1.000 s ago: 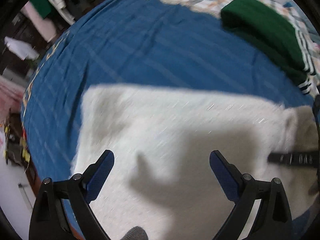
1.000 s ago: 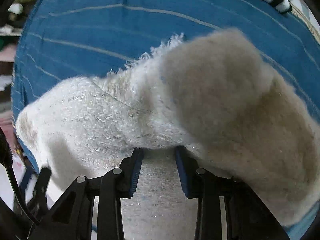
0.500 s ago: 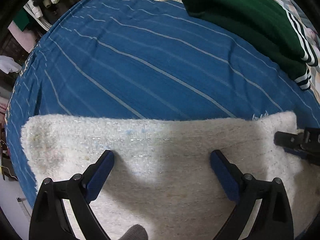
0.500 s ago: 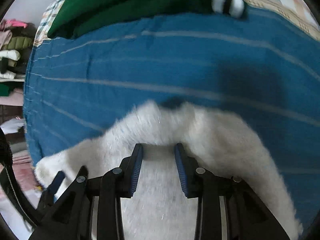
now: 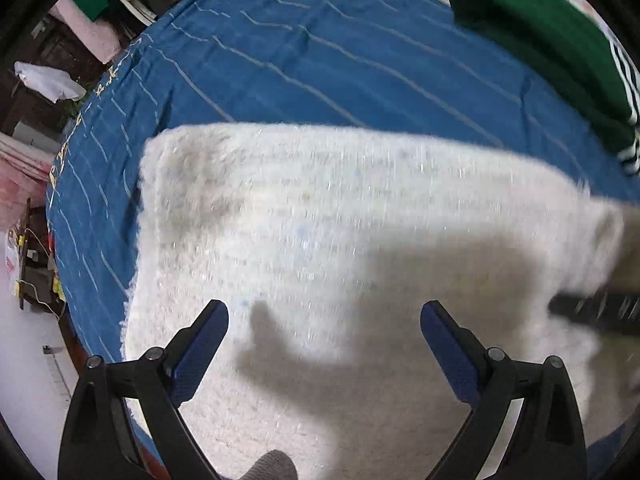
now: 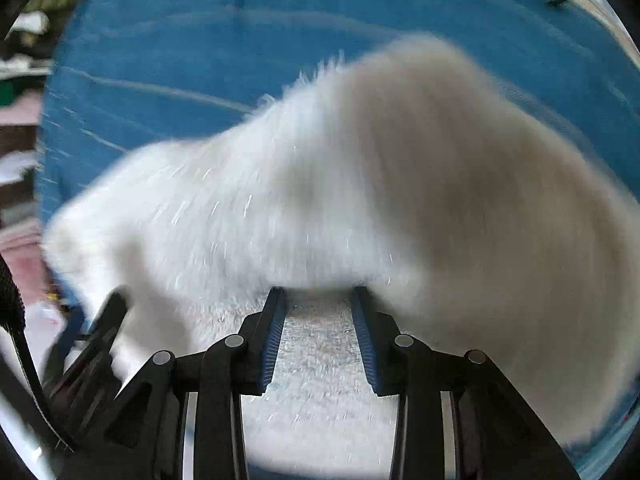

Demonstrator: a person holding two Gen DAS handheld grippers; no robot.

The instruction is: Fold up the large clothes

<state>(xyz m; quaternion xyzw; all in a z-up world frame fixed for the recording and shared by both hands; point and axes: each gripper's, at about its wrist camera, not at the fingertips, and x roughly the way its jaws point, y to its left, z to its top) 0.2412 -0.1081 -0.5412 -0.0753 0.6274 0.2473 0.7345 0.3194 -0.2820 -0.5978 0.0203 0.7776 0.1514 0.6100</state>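
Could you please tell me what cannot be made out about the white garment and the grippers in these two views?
- White garment: both views are motion-blurred; sleeves and collar cannot be told apart.
- Right gripper: fabric sits between the jaws, and a raised fold hides what lies beyond.
- Left gripper: open above the cloth.
- Green garment: cut off by the left-wrist view's edge.

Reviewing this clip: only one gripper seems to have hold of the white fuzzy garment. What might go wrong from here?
1. The right gripper alone pinches the white garment; the left gripper is open above it, so the fold may skew.
2. The lifted part bulges loosely and could drop unevenly.
3. The green garment lies nearby on the blue sheet, limiting room.
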